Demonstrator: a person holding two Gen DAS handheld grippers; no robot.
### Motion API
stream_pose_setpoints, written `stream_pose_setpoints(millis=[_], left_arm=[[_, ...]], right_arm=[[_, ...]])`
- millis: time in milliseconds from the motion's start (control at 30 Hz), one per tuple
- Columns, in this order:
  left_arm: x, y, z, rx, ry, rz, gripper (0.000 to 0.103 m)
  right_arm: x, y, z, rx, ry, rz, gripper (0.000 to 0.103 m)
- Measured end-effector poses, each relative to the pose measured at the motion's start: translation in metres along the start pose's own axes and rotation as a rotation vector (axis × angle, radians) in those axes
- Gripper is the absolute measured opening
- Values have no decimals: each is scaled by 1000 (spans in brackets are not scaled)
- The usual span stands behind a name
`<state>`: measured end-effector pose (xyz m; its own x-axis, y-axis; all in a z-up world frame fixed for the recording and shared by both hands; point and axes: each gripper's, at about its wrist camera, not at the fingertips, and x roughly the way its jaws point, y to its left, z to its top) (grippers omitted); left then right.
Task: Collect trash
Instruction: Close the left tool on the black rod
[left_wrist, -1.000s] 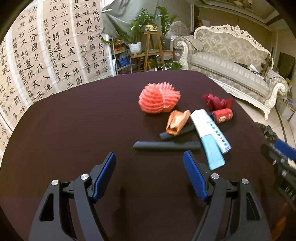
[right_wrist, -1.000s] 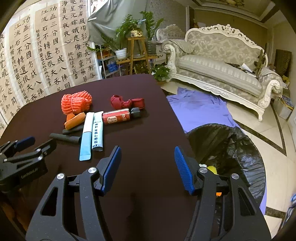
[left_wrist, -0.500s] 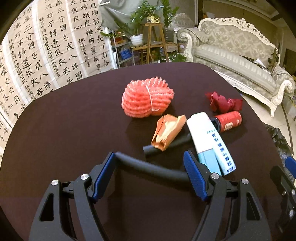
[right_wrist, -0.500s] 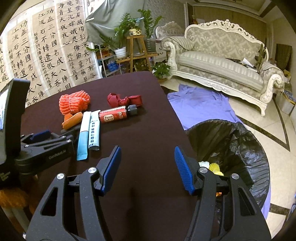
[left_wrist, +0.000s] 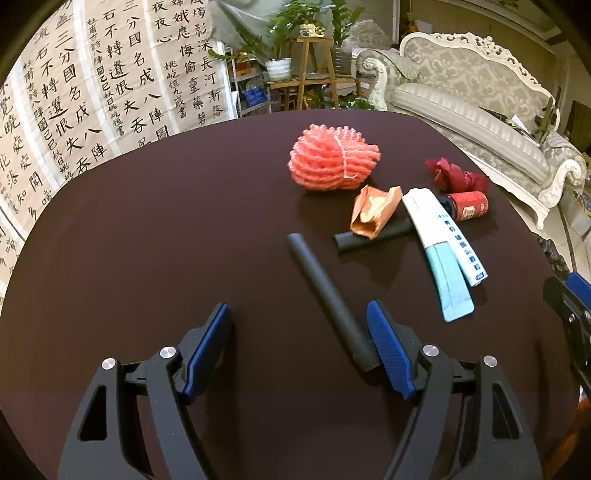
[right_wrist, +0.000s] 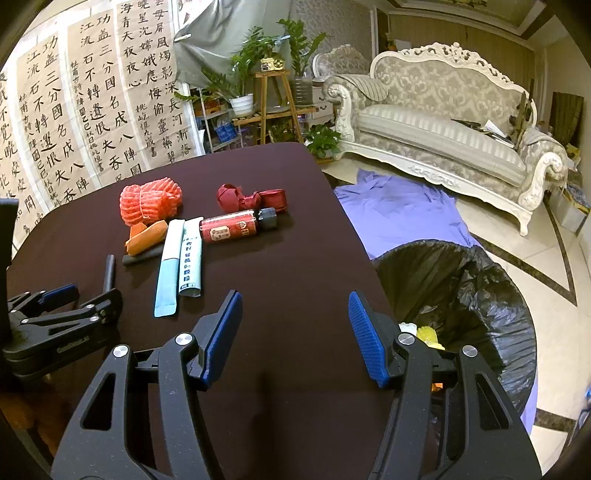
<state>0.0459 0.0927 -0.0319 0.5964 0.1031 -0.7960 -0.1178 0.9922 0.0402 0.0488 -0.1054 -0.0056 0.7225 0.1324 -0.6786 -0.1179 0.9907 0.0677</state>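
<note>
The left gripper (left_wrist: 299, 332) is standing wide open with the long black foam tube (left_wrist: 328, 299) lying slantwise on the dark table (left_wrist: 147, 221), its near end touching the right pad, probably lined up for a pinch. The right gripper (right_wrist: 293, 332) is hovering open and empty. Beside the table, the black-lined trash bin (right_wrist: 476, 295) is waiting, holding yellow and white scraps.

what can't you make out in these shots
- Second black tube: its middle is under the orange wrapper in the left wrist view.
- Bin bag contents: the right gripper blocks most in the right wrist view.
- Box print: too small in both views.
</note>
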Motion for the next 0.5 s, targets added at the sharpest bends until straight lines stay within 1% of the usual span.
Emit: stream_pose_setpoints(millis=[233,367,433,500], left_arm=[[-2,7,-1,-21,9,-15,74],[2,6,5,-12,3,-20,74],[3,5,6,-12,-1,-28,71],[3,6,6,-4,-12,-28,58]], right_arm=[[0,0,0,0,0,1,58],[0,1,-2,-4,3,-1,58],[0,1,-2,-4,3,-1,58],[1,2,-2,-6,3,-2,58]])
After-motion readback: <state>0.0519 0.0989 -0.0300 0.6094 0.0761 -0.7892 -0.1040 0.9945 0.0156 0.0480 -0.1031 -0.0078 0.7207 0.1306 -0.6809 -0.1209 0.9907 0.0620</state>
